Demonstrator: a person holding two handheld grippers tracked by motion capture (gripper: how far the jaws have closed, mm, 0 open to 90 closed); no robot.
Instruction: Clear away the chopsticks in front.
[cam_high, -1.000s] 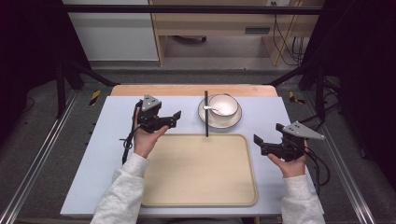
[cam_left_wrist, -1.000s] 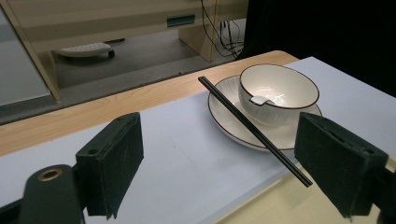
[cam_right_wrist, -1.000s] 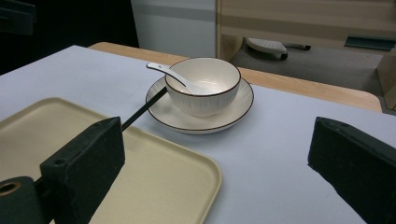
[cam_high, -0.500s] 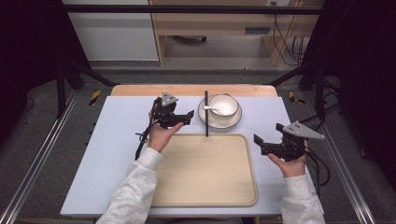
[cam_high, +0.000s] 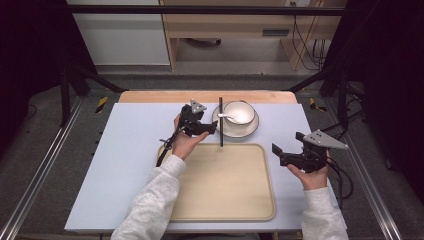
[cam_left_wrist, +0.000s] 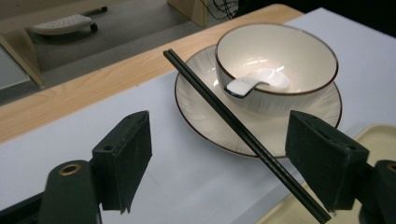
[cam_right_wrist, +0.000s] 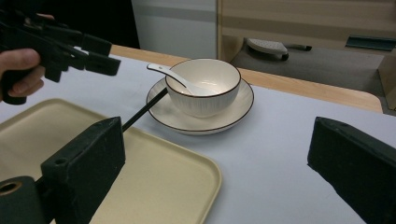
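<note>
Where left gripper gapes: chopsticks between.

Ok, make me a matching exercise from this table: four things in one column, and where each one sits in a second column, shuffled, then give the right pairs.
Things:
1. spoon
2. bowl
3. chopsticks
4. tray

Places:
A. flat on the table, nearest the person
B. inside the bowl
C. leaning across the saucer's rim beside the bowl, near end over the tray edge
D. standing on the saucer

Pairs: 1-B, 2-D, 3-C, 4-A
</note>
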